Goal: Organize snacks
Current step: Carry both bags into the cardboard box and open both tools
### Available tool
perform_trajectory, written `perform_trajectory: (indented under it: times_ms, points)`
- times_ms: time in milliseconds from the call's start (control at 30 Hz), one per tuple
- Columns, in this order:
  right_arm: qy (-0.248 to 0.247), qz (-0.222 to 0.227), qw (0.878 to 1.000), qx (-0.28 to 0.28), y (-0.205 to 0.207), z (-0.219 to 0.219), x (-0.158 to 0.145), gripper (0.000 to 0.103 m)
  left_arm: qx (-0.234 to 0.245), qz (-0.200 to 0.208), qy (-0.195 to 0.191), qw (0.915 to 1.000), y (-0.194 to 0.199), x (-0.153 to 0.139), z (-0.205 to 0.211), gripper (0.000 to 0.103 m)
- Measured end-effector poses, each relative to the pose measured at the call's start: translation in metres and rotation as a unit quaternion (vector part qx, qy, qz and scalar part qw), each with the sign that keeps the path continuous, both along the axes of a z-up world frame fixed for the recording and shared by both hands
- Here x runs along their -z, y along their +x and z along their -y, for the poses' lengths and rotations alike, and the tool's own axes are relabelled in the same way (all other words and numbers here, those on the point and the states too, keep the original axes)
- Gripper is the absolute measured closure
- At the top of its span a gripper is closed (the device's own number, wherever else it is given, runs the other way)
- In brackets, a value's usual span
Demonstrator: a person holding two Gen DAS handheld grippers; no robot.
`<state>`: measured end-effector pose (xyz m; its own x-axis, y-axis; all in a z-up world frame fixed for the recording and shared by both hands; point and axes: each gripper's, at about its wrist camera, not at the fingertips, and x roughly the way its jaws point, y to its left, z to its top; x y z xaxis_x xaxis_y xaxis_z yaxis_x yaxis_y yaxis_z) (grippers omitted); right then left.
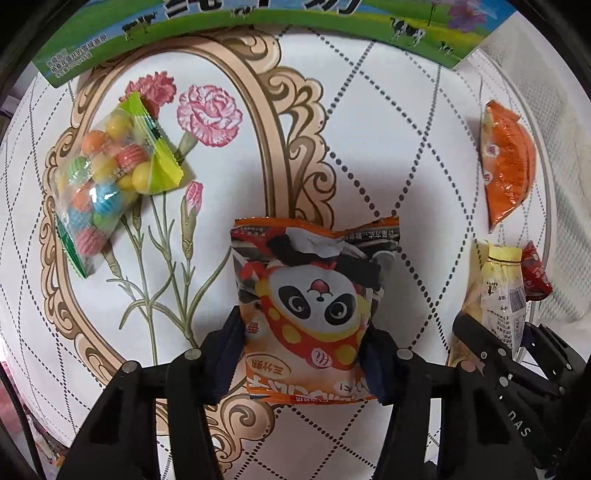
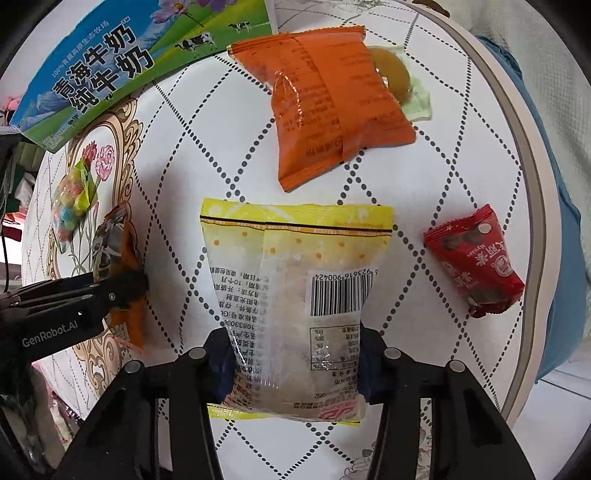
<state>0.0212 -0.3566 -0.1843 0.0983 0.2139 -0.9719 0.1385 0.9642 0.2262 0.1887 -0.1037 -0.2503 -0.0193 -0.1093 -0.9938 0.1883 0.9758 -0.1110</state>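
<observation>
Milk carton [image 1: 258,22] cut off at top, egg pack [image 2: 402,85] half under orange packet [image 2: 332,99]

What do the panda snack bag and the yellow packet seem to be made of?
Panda snack bag: likely glossy printed plastic film, going by its crinkles and crimped top edge. Yellow packet: thin plastic film, partly translucent, with shiny glare streaks and a sealed seam.

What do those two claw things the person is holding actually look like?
Both are matte black. The left gripper and right gripper each have two angular fingers with round silver rivets and dark blue pads. Seen from the right wrist, the left one's side reads GenRobot.AI in white.
</observation>
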Motion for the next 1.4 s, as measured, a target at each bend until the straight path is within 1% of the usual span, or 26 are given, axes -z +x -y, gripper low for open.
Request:
perform_trajectory:
  times_ms: [33, 200, 333, 433, 500, 567, 633, 733, 767, 833, 900, 967, 1000, 1067, 1167, 1200, 1300, 1400]
  points:
    - [0.0, 0.002, 1.0, 0.001, 0.006, -0.003, 0.002, 0.057, 0.001, 0.003, 0.0, 1.0, 0.001, -0.002, 0.0, 0.05]
    - [0.009, 0.014, 1.0, 0.003, 0.002, -0.001, -0.015, 0.06, 0.007, 0.029, -0.008, 0.9995, 0.008, -0.033, 0.0, 0.05]
    - [0.029, 0.029, 0.999, 0.001, 0.006, -0.003, -0.036, 0.061, 0.0, 0.047, -0.032, 0.9984, 0.013, -0.067, -0.008, 0.05]
    - [0.051, 0.051, 0.997, 0.001, 0.019, -0.007, -0.061, 0.061, -0.012, 0.066, -0.056, 0.9962, 0.025, -0.104, -0.019, 0.05]
    - [0.068, 0.074, 0.995, 0.002, 0.033, -0.009, -0.083, 0.061, -0.017, 0.081, -0.068, 0.9943, 0.037, -0.129, -0.027, 0.05]
    - [0.085, 0.103, 0.991, 0.001, 0.052, -0.013, -0.11, 0.061, -0.017, 0.097, -0.071, 0.9926, 0.056, -0.156, -0.035, 0.05]
    - [0.104, 0.132, 0.986, -0.003, 0.077, -0.02, -0.138, 0.061, -0.018, 0.11, -0.073, 0.9911, 0.077, -0.176, -0.043, 0.05]
    - [0.119, 0.166, 0.979, -0.012, 0.115, -0.03, -0.17, 0.061, -0.02, 0.123, -0.067, 0.99, 0.115, -0.198, -0.056, 0.05]
    - [0.12, 0.177, 0.977, -0.017, 0.132, -0.037, -0.18, 0.061, -0.02, 0.128, -0.06, 0.9897, 0.13, -0.204, -0.059, 0.05]
    - [0.111, 0.198, 0.973, -0.03, 0.165, -0.054, -0.196, 0.061, -0.017, 0.137, -0.042, 0.9896, 0.157, -0.21, -0.063, 0.05]
    - [0.106, 0.201, 0.973, -0.04, 0.193, -0.069, -0.203, 0.061, -0.021, 0.139, -0.023, 0.9899, 0.183, -0.209, -0.069, 0.05]
    - [0.102, 0.195, 0.974, -0.047, 0.223, -0.085, -0.203, 0.061, -0.018, 0.124, -0.009, 0.9921, 0.212, -0.2, -0.071, 0.05]
    - [0.098, 0.19, 0.975, -0.05, 0.234, -0.091, -0.202, 0.061, -0.024, 0.112, -0.008, 0.9934, 0.226, -0.193, -0.074, 0.05]
    - [0.097, 0.177, 0.978, -0.051, 0.257, -0.104, -0.194, 0.061, -0.035, 0.078, -0.011, 0.9962, 0.25, -0.176, -0.081, 0.05]
    - [0.106, 0.146, 0.982, -0.051, 0.285, -0.121, -0.176, 0.061, -0.042, 0.054, -0.001, 0.9977, 0.27, -0.157, -0.085, 0.05]
    - [0.111, 0.136, 0.983, -0.052, 0.293, -0.127, -0.17, 0.061, -0.032, 0.061, 0.013, 0.9976, 0.273, -0.154, -0.084, 0.05]
    - [0.11, 0.114, 0.986, -0.061, 0.307, -0.144, -0.154, 0.061, -0.032, 0.036, 0.017, 0.9987, 0.281, -0.14, -0.085, 0.05]
    - [0.12, 0.09, 0.986, -0.074, 0.314, -0.156, -0.14, 0.06, -0.033, 0.023, 0.03, 0.9987, 0.285, -0.13, -0.086, 0.05]
